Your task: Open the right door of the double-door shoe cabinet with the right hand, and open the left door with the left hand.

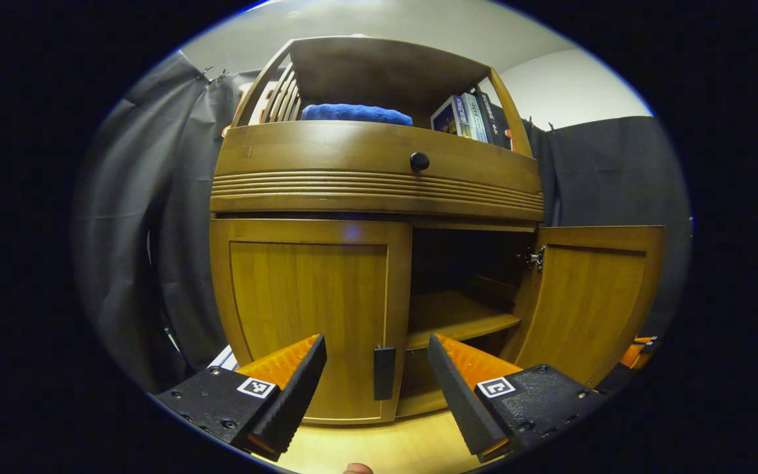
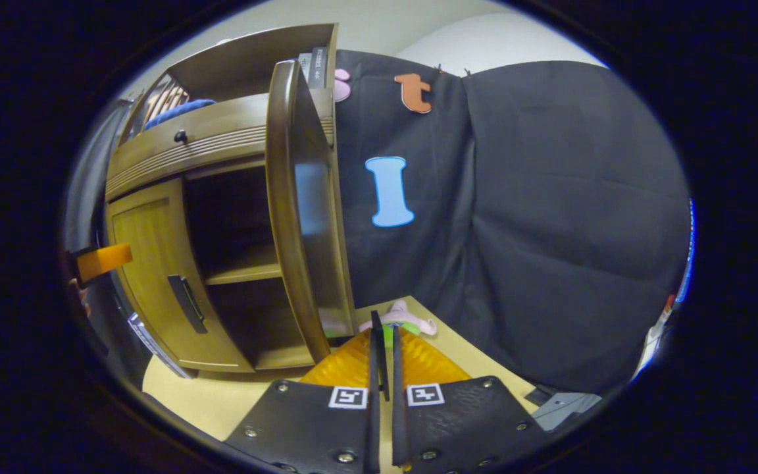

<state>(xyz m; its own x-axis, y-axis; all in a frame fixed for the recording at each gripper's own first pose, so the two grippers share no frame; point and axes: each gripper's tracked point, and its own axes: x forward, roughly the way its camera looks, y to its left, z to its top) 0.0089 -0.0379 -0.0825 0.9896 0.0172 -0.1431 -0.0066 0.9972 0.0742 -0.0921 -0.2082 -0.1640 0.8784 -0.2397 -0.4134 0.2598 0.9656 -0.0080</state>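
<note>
Left door shut — upright handle straight ahead between spread left claw; right claw clenched on right door's handle.

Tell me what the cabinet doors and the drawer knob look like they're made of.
Doors, left shut and right swung open: probably wood or wood veneer, with visible grain and a soft satin sheen. Knob: dark, smooth, glossy with a highlight; metal or plastic, can't tell which.
</note>
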